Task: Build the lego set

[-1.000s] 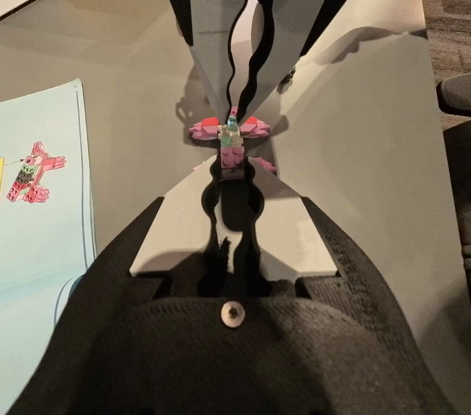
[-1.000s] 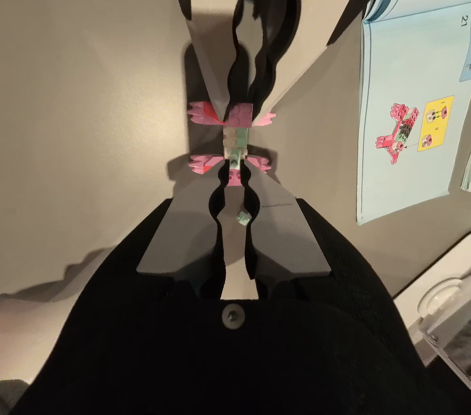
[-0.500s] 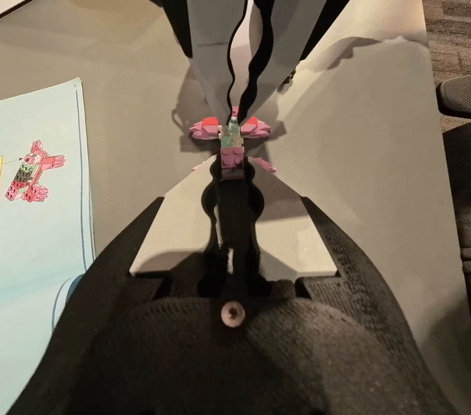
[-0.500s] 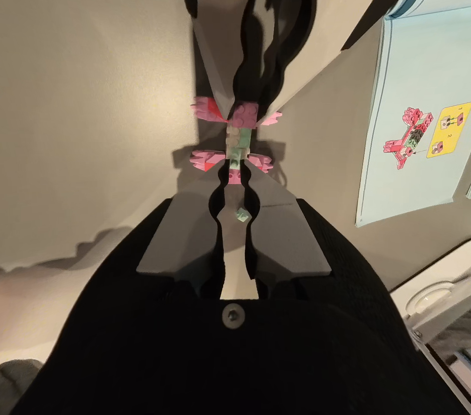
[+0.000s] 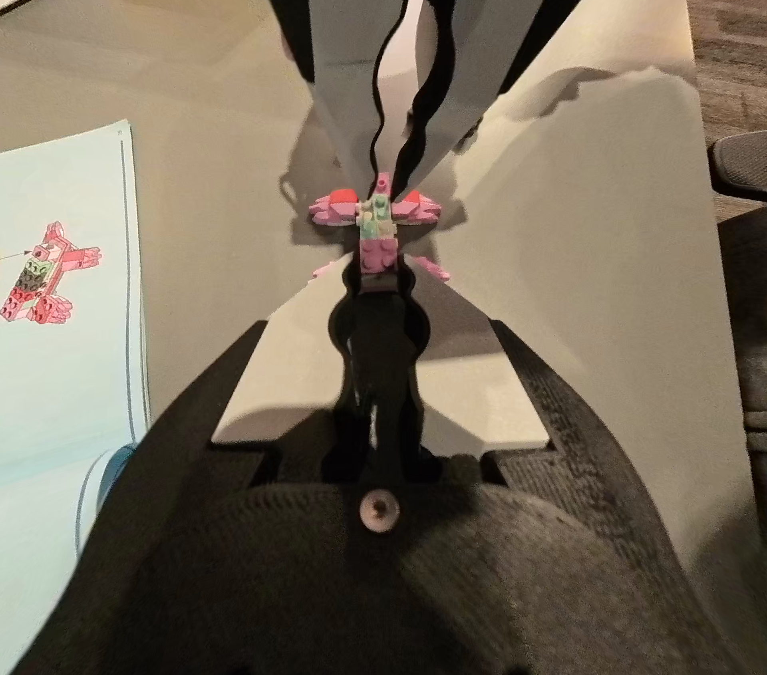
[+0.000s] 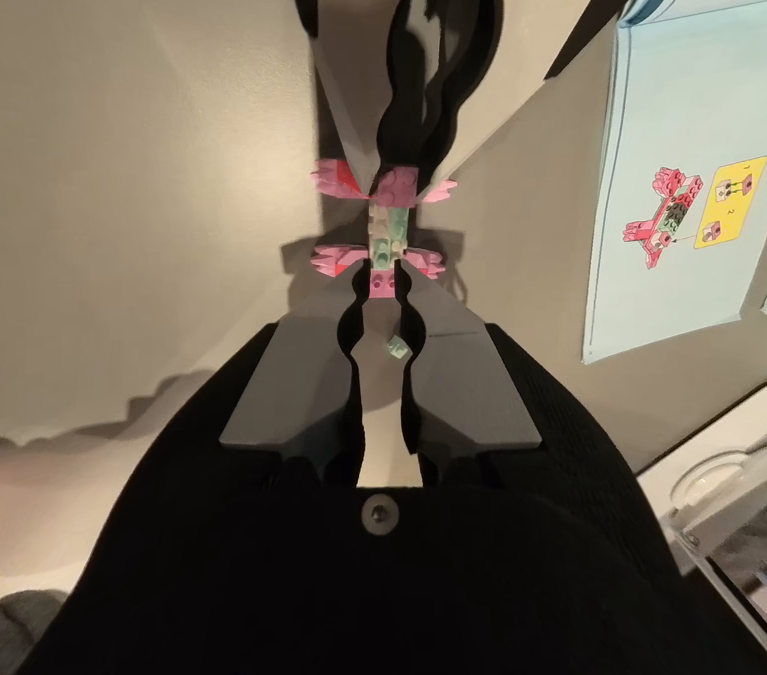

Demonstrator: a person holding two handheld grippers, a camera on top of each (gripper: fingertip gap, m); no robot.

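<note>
The surface [image 5: 581, 198] carries an open instruction booklet [image 5: 62, 281] at nine o'clock, kept in sight for reference. The left hand-held gripper [image 5: 378, 273] is clamped on the lego model [image 5: 375, 236] at its rear pink block, and the right hand-held gripper [image 6: 384, 273] pinches the opposite end, probably bracing it. A loose mint brick [image 6: 397, 347] waits beside.
</note>
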